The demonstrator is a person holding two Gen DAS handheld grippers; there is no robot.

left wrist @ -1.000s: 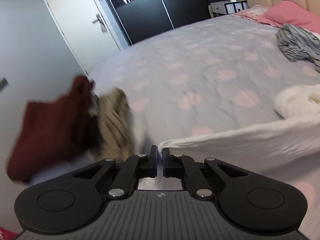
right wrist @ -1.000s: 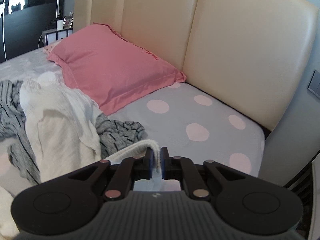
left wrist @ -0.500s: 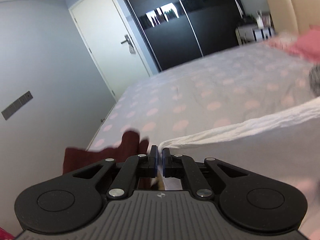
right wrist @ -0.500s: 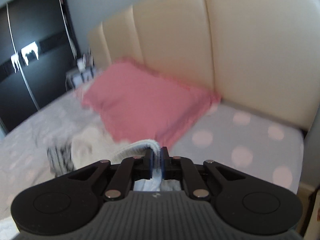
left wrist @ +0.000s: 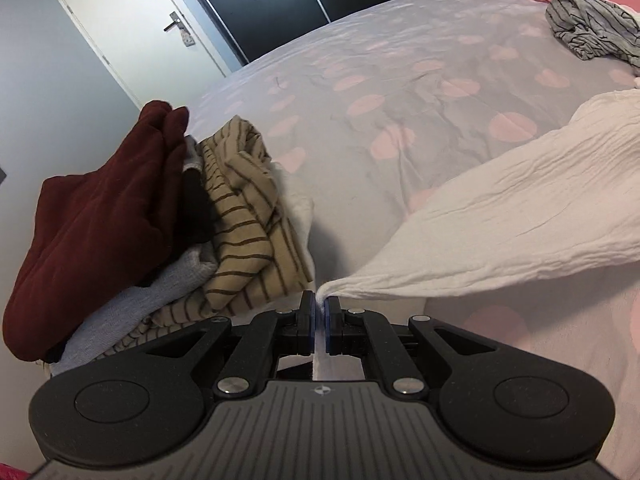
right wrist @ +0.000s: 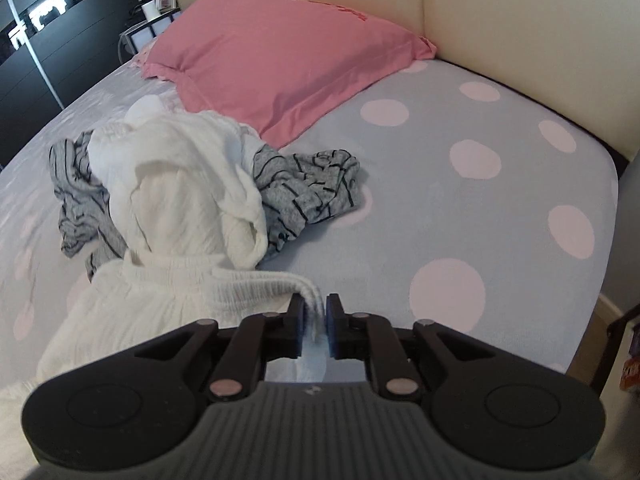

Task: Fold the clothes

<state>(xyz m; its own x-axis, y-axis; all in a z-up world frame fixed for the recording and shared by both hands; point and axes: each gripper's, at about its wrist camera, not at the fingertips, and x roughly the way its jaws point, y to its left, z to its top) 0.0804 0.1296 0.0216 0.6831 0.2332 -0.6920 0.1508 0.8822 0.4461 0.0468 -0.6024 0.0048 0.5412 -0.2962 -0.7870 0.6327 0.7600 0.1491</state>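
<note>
A white crinkled garment (left wrist: 500,216) stretches low over the dotted bed, and my left gripper (left wrist: 319,307) is shut on one pinched corner of it. In the right wrist view the same white garment (right wrist: 172,200) bunches up over a grey striped garment (right wrist: 308,188), and my right gripper (right wrist: 314,312) is shut on its ribbed edge, with a narrow gap still showing beside the cloth. A stack of folded clothes lies just left of the left gripper: a maroon piece (left wrist: 100,216) on top, a tan striped one (left wrist: 248,224), and a grey one beneath.
The grey bedsheet with pink dots (left wrist: 400,92) spreads ahead. A pink pillow (right wrist: 280,48) leans at the cream headboard (right wrist: 500,20). The grey striped garment (left wrist: 588,28) sits far right in the left view. A white door (left wrist: 132,28) and dark wardrobe stand beyond the bed.
Both grippers rose with the white garment half a second ago and have come back down low over the bed. Each still holds its corner.
</note>
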